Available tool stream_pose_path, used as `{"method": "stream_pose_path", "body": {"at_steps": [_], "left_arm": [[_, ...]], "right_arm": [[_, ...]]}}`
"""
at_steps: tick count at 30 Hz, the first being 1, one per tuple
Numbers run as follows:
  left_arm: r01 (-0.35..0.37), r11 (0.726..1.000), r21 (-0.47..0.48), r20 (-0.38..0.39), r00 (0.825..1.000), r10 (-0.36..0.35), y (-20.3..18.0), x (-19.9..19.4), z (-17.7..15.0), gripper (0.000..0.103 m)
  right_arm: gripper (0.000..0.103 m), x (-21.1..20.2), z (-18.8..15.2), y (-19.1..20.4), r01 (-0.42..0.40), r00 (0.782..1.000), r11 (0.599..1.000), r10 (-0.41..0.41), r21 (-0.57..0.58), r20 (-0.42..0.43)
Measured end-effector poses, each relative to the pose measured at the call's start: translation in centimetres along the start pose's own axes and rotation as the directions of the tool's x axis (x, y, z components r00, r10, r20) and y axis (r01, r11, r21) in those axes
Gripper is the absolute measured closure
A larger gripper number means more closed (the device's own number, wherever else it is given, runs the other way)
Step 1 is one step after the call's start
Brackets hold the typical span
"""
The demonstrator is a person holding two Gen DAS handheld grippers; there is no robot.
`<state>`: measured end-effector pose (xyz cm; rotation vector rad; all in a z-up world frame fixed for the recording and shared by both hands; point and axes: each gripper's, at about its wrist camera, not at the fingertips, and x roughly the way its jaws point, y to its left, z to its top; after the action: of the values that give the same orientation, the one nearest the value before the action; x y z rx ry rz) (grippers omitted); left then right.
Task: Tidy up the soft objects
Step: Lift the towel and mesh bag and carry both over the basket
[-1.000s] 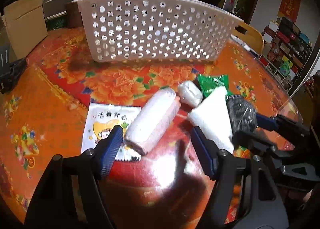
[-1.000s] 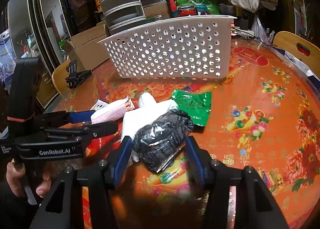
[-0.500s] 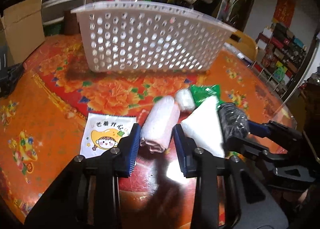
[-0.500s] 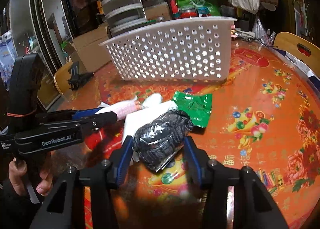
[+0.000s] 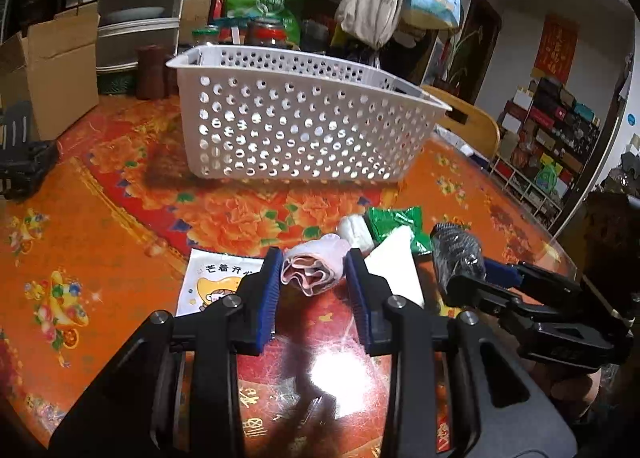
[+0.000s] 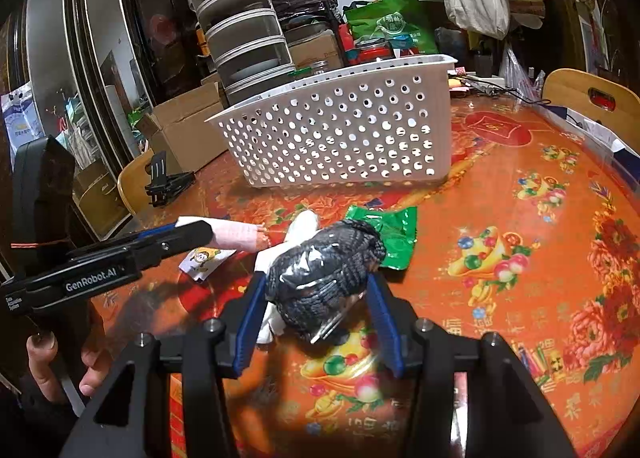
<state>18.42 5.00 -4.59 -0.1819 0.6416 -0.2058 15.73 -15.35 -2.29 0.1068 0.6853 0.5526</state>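
My left gripper is shut on a rolled pink cloth and holds it off the table; the roll also shows in the right wrist view. My right gripper is shut on a black knitted bundle in clear plastic, which also shows in the left wrist view. A white perforated basket stands beyond, also in the right wrist view. A white folded cloth, a small white roll and a green packet lie between the grippers and the basket.
A white cartoon-printed sachet lies on the flowered tablecloth under the left gripper. A black stand sits at the table's left edge. Cardboard boxes, stacked bins, jars and hanging bags crowd behind the basket. A wooden chair is at the right.
My left gripper closed on the pink roll and lifted it off the table. My right gripper kept its hold on the black bundle and raised it slightly.
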Motion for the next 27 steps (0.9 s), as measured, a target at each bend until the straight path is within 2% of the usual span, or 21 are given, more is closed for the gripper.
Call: {"method": "stream_pose_path", "body": {"at_steps": [7,21,27], "left_arm": [[-0.014,1.0,0.005,0.037,0.999,0.014,-0.1,-1.1,0.2,0.073],[-0.031,0.999,0.014,0.113,0.993,0.029,-0.8,-4.7,2.4,0.074],[-0.038,0.999,0.02,0.119,0.992,0.036,-1.4,-5.2,2.8,0.074]], "right_arm": [[0.053,0.0,0.1,-0.3,0.013,1.0,1.0,-0.013,0.013,-0.011],[0.053,-2.4,2.6,0.1,0.055,0.998,0.997,-0.054,-0.046,0.034],[0.053,-3.2,3.2,0.1,0.066,0.997,0.996,-0.063,-0.054,0.049]]}}
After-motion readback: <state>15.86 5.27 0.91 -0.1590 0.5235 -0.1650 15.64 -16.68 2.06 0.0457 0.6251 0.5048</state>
